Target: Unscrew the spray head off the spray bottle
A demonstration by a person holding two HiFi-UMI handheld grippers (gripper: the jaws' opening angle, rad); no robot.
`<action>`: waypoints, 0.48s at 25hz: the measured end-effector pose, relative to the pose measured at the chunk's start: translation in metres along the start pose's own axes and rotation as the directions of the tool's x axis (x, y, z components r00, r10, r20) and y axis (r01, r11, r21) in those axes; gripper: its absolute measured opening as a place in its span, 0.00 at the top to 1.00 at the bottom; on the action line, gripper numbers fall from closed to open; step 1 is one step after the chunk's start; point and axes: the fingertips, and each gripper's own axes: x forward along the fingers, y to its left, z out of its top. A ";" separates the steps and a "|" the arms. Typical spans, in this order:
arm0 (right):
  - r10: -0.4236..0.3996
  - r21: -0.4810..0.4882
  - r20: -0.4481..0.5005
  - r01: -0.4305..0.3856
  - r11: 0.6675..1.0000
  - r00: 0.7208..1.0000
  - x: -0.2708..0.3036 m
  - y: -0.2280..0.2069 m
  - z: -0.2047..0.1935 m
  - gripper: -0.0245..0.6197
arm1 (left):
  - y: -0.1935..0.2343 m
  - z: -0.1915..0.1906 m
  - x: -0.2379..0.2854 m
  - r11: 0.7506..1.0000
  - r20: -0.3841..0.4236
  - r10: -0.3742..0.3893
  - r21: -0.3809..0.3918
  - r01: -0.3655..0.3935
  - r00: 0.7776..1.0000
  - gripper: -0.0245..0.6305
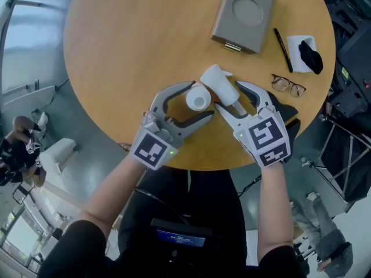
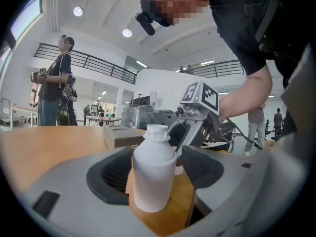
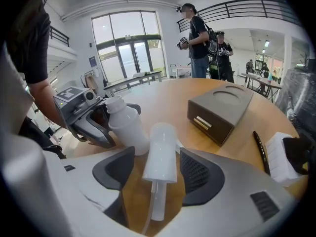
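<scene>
Left gripper [image 1: 200, 101] jaws stand apart round the upright spray bottle [image 2: 154, 174] on the counter [image 1: 127, 51] — neck bare. Right gripper [image 1: 229, 95] jaws, also apart, flank the loose spray head [image 3: 162, 152] (dip tube visible only in the right gripper view).

Round wooden table [image 1: 116, 51] with bottle [image 1: 198, 99], spray head [image 1: 220, 84], grey box [image 1: 243, 13], pen [image 1: 283, 50], glasses [image 1: 288, 86]

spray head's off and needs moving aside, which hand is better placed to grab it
Right: the spray head lies between the open fingers of the right gripper; the left gripper straddles the bottle.
</scene>
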 end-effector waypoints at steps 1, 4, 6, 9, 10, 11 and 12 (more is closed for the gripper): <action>0.003 -0.001 0.003 -0.003 1.000 1.000 -0.004 0.002 0.001 0.49 | -0.002 0.003 -0.003 1.000 0.002 0.004 0.001 -0.004 1.000 0.44; 0.004 -0.002 0.016 -0.004 1.000 1.000 -0.017 0.009 0.005 0.49 | -0.005 0.011 -0.011 1.000 -0.001 0.017 -0.003 -0.017 1.000 0.44; 0.011 -0.023 0.031 -0.010 1.000 0.999 -0.026 0.016 0.011 0.49 | -0.004 0.016 -0.020 0.999 -0.011 0.035 -0.009 -0.035 0.999 0.44; 0.048 -0.073 0.062 -0.043 0.996 0.997 -0.038 0.035 0.024 0.49 | -0.002 0.027 -0.037 0.997 -0.005 0.073 -0.033 -0.073 0.997 0.44; 0.059 -0.091 0.073 -0.052 0.995 0.996 -0.043 0.042 0.029 0.49 | -0.002 0.031 -0.043 0.995 0.001 0.084 -0.047 -0.084 0.996 0.44; 0.069 -0.110 0.085 -0.060 0.992 0.994 -0.047 0.048 0.034 0.49 | -0.003 0.037 -0.049 0.994 0.006 0.093 -0.062 -0.092 0.996 0.44; 0.081 -0.132 0.096 -0.068 0.989 0.992 -0.052 0.056 0.039 0.49 | -0.005 0.042 -0.054 0.993 0.009 0.096 -0.072 -0.095 0.995 0.44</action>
